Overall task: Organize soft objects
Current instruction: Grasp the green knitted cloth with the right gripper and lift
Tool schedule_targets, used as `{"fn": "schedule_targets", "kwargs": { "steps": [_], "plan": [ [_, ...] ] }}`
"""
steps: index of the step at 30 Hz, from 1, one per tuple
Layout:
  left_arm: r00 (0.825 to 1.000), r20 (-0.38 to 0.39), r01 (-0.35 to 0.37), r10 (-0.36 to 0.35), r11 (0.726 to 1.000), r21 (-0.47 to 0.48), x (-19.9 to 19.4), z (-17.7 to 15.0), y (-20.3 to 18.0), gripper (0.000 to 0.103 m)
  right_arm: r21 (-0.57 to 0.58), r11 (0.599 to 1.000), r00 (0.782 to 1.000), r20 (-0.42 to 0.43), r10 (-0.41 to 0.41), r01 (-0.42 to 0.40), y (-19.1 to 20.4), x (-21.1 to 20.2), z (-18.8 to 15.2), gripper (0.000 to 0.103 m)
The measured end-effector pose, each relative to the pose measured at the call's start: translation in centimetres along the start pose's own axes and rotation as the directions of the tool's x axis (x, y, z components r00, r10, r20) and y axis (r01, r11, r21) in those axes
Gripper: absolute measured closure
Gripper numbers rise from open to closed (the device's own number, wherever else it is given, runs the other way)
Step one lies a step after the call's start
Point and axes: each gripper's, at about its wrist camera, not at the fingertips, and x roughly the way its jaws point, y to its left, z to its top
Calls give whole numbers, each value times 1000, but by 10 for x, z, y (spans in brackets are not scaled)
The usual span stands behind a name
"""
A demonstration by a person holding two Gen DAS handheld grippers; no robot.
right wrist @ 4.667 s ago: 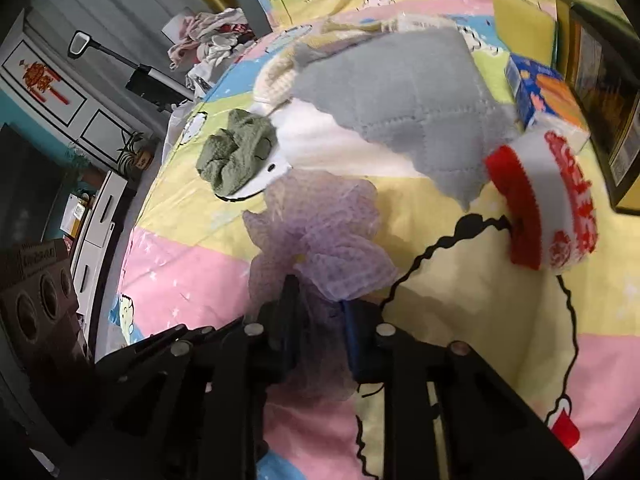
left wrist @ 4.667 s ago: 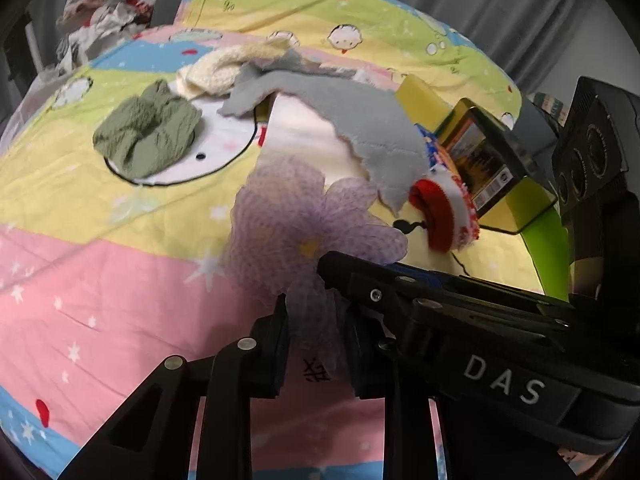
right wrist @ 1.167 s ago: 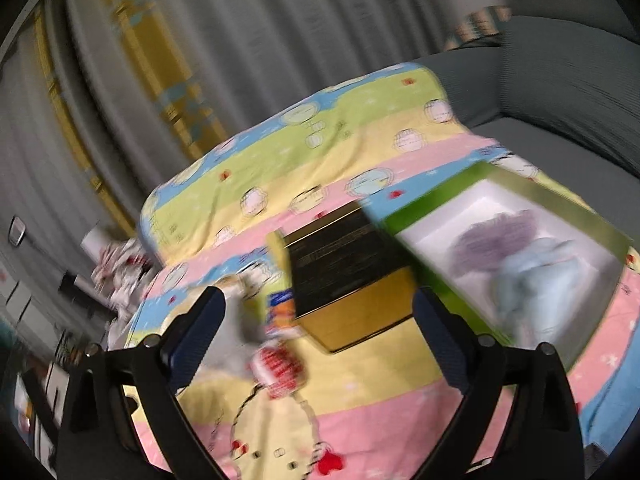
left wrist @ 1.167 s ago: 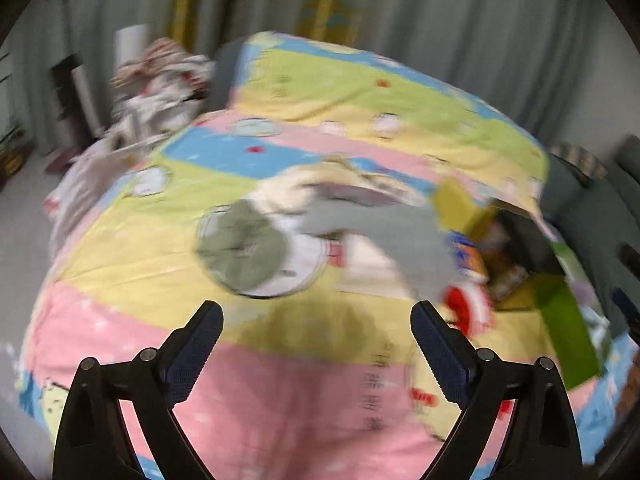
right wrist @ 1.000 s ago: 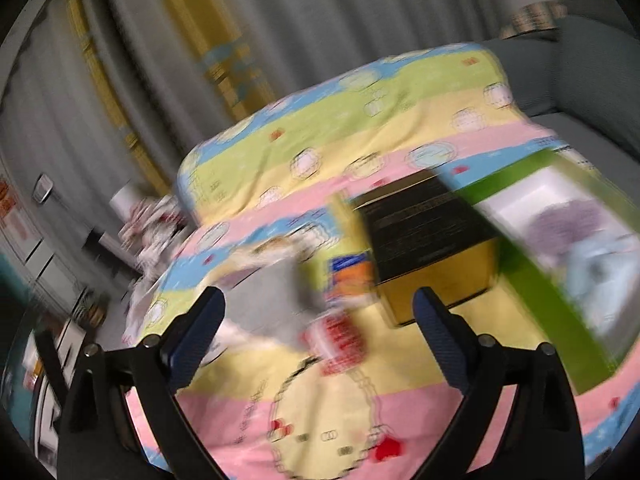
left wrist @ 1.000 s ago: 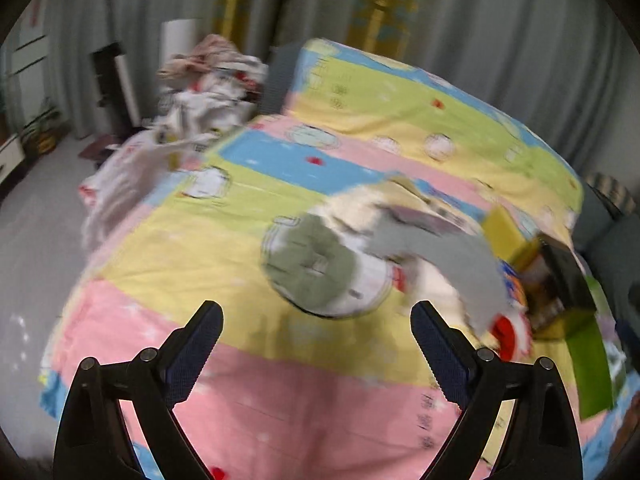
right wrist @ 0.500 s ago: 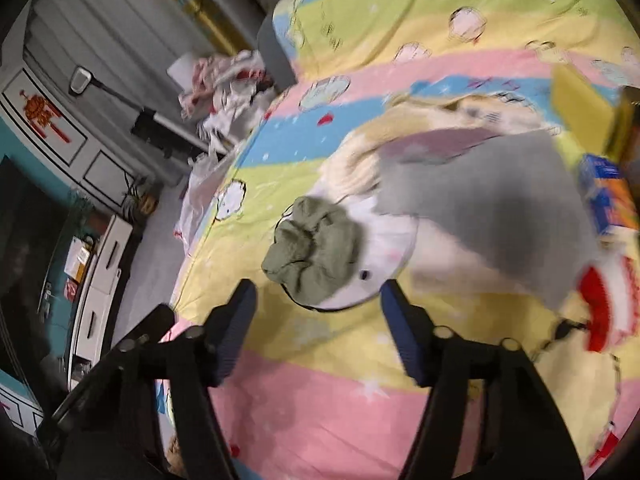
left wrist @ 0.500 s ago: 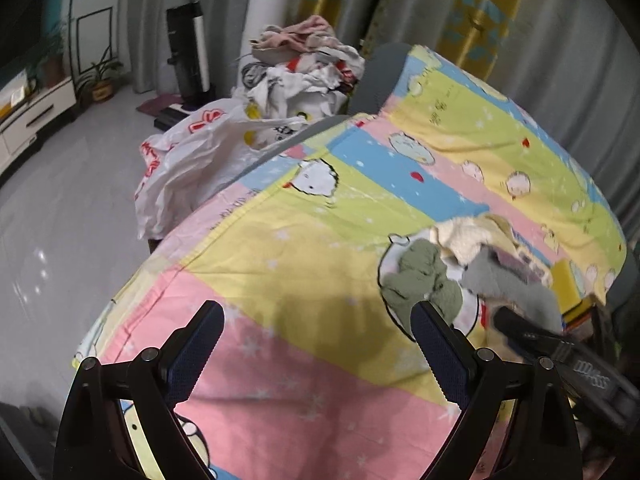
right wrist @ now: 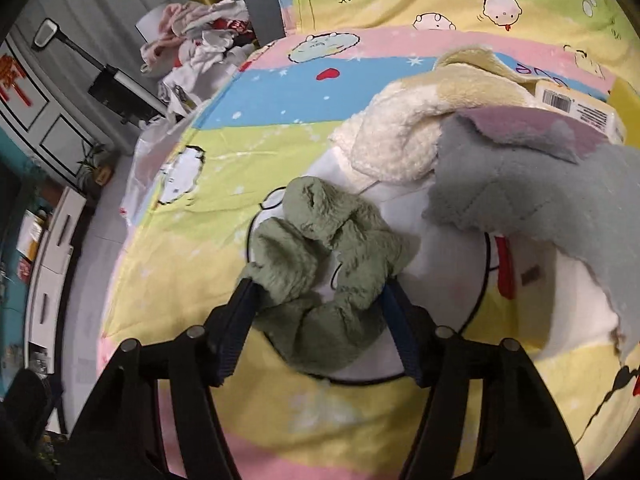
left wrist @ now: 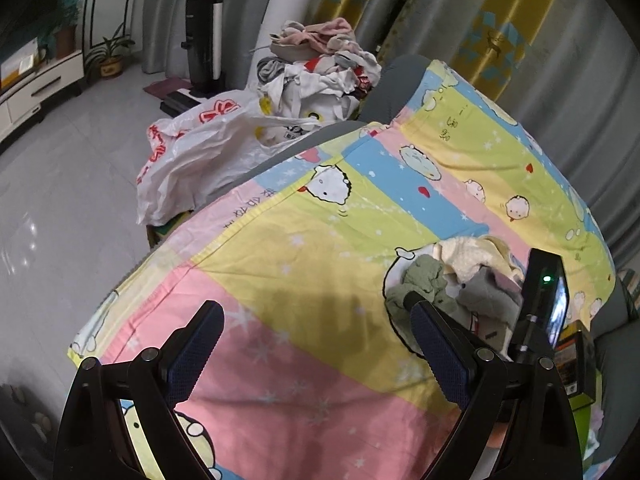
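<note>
Crumpled olive-green fuzzy cloth [right wrist: 320, 268] sat between spread right gripper [right wrist: 316, 320] fingers, unpinched; left gripper [left wrist: 316, 344] spread, empty. Risk: closing might snag the cartoon-print bedsheet [right wrist: 224, 200] beneath.

You get soft, even indoor light in both views, a little dim toward the dark rounded corners. Fisheye bending curves the curtains [left wrist: 448, 20] and the bedsheet [left wrist: 304, 264] edges. A broad soft shadow lies across the sheet in the left view; the floor [left wrist: 48, 184] shows small glints.
</note>
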Motion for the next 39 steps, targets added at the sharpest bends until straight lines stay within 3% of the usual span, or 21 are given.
{"fn": "schedule_targets", "kwargs": {
  "steps": [2,4,11,15,19,24,25,26,28,30,34,39],
  "plan": [
    [1000,0,7,-7,1000,9,0,-1,-2,8,-49,999,1000,25,-16,17,-3,-4,-2,87],
    [1000,0,9,-9,1000,17,-1,-1,-4,8,-40,999,1000,21,14,-13,-10,-12,-3,92],
    [1000,-7,26,-25,997,71,-3,-11,-22,8,-144,988,996,58,61,-52,-23,-86,-24,93],
    [996,-37,83,-80,990,112,-4,-22,-40,8,-145,985,995,24,96,-91,-51,-126,-45,93],
    [985,-86,164,-151,971,173,-4,-40,-69,8,-134,987,996,17,89,-86,-86,-154,-66,90],
    [975,-144,205,-169,937,283,-1,-68,-108,8,-60,998,999,-25,28,-30,-130,-155,-81,85],
    [970,-164,223,-179,924,310,0,-77,-118,8,-47,999,999,-47,9,-11,-137,-153,-82,74],
    [966,-180,239,-188,915,326,1,-83,-124,9,-26,1000,998,-57,0,-1,-143,-152,-83,54],
    [954,-217,275,-208,894,354,3,-95,-136,14,33,999,1000,-23,-1,2,-157,-157,-83,37],
    [936,-270,316,-223,873,372,7,-109,-147,22,64,998,1000,5,8,-8,-165,-163,-82,38],
    [884,-393,405,-254,836,369,21,-136,-166,38,177,977,993,32,116,-119,-182,-165,-80,37],
    [874,-426,409,-233,826,387,35,-157,-181,56,229,957,981,-22,191,-181,-180,-140,-83,44]
  ]
}}
